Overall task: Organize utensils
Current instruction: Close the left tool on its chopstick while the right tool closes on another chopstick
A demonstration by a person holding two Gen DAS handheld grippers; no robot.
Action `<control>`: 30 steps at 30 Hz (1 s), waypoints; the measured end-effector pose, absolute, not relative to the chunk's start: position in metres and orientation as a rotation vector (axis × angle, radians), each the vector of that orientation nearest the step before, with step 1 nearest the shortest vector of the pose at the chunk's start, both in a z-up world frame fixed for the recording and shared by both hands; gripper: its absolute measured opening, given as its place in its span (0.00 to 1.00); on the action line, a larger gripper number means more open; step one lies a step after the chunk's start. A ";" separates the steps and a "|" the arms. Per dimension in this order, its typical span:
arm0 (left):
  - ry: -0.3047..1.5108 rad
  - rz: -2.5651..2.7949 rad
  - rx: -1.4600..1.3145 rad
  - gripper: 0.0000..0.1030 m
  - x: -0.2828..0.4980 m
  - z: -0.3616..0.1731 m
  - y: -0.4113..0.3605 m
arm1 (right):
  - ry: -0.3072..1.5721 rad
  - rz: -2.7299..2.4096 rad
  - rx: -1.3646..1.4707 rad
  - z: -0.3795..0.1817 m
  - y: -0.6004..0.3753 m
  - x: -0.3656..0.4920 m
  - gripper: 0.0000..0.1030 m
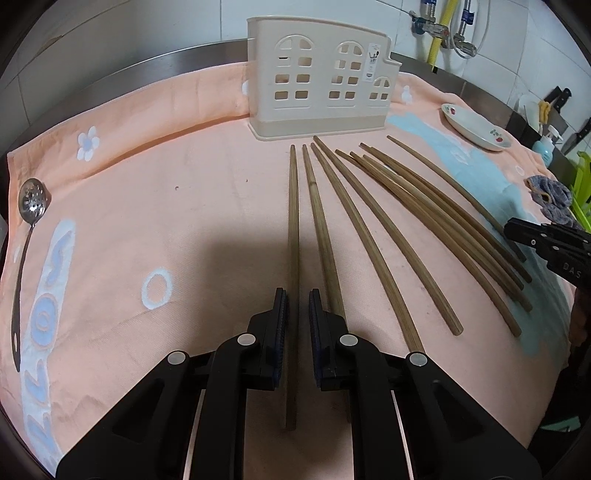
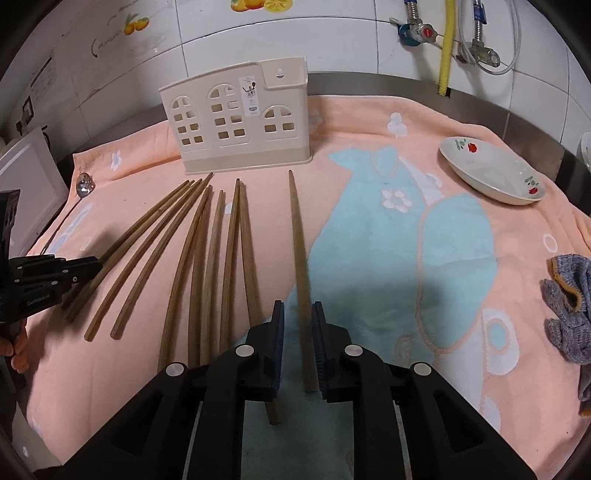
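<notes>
Several wooden chopsticks [image 1: 439,214] lie fanned on the peach towel [image 1: 166,203] in front of a cream, house-shaped utensil holder [image 1: 321,85]. My left gripper [image 1: 297,302] stands over the leftmost chopstick [image 1: 293,221], which runs between its pads against the left one, with a gap to the right one. In the right wrist view the holder [image 2: 236,129] is at the back and the fan [image 2: 231,258] lies to the left. My right gripper [image 2: 297,314] straddles a separate, blurred chopstick [image 2: 297,229], jaws slightly apart. A slotted metal spoon [image 1: 33,201] lies at the far left.
A flowered white plate [image 2: 491,173] sits at the back right, and a crumpled grey cloth [image 2: 569,306] lies at the right edge. Steel counter rim, tiled wall and water taps [image 2: 417,33] run behind. Knives [image 1: 557,99] and a green rack stand far right.
</notes>
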State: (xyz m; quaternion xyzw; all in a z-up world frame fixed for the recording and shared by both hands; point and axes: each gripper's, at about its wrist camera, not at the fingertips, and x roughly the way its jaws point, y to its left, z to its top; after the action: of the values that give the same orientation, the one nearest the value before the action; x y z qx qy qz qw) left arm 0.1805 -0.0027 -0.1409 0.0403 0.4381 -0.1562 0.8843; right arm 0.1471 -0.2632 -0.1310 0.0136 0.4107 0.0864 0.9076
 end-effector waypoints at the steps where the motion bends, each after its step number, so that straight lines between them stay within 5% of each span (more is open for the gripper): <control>1: 0.912 -0.325 0.085 0.12 0.180 -0.141 -0.003 | 0.854 0.178 0.025 -0.133 -0.263 0.148 0.15; 19: 0.895 -0.317 0.072 0.08 0.178 -0.141 -0.003 | 0.844 0.171 0.016 -0.135 -0.262 0.142 0.07; 30: 0.816 -0.333 0.108 0.06 0.165 -0.104 -0.008 | 0.677 0.194 -0.016 -0.072 -0.260 0.129 0.07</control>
State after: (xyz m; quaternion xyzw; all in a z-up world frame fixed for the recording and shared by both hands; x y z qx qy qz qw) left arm 0.1654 -0.0080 -0.1041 0.0524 0.3946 -0.1612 0.9031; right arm 0.1288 -0.2597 -0.0724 -0.0077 0.3314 0.0948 0.9387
